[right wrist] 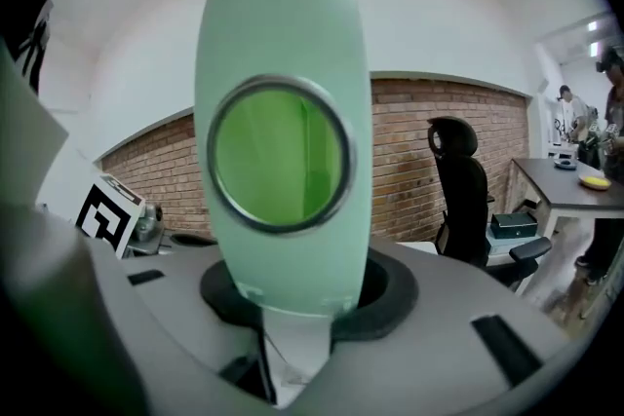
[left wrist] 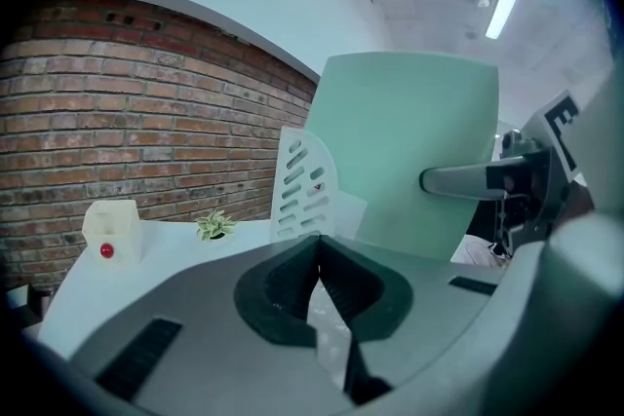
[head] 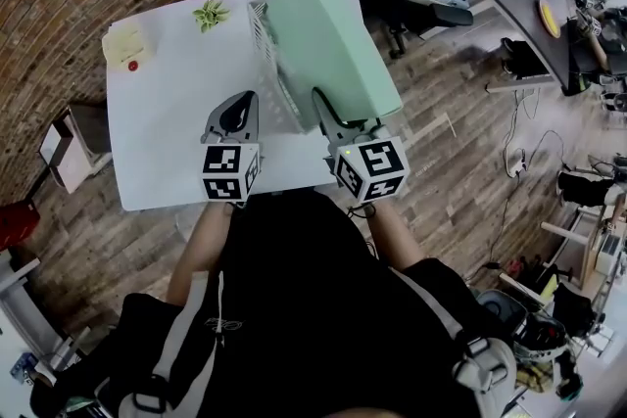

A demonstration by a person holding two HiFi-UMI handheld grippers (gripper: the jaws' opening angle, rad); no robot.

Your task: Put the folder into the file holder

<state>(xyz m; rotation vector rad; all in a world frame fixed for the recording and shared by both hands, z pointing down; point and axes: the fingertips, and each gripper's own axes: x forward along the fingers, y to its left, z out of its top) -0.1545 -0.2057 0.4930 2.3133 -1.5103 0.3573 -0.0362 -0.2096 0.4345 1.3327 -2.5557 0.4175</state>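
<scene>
Right gripper [head: 333,117] clamps the green folder [head: 328,34] by its spine, upright against the white file holder [head: 266,54] on the table [head: 167,132]; whether inside, unclear; left gripper [head: 235,117] closed, empty; plant [head: 210,14] and box [head: 127,44] beyond.

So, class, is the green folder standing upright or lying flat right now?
Upright. The folder is held on edge by the file holder, its spine clamped in the right gripper.

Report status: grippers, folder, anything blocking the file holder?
Left gripper shut, empty. Right gripper shut on folder spine. Folder upright by file holder; can't tell if it's in. Plant, white box well clear.
</scene>
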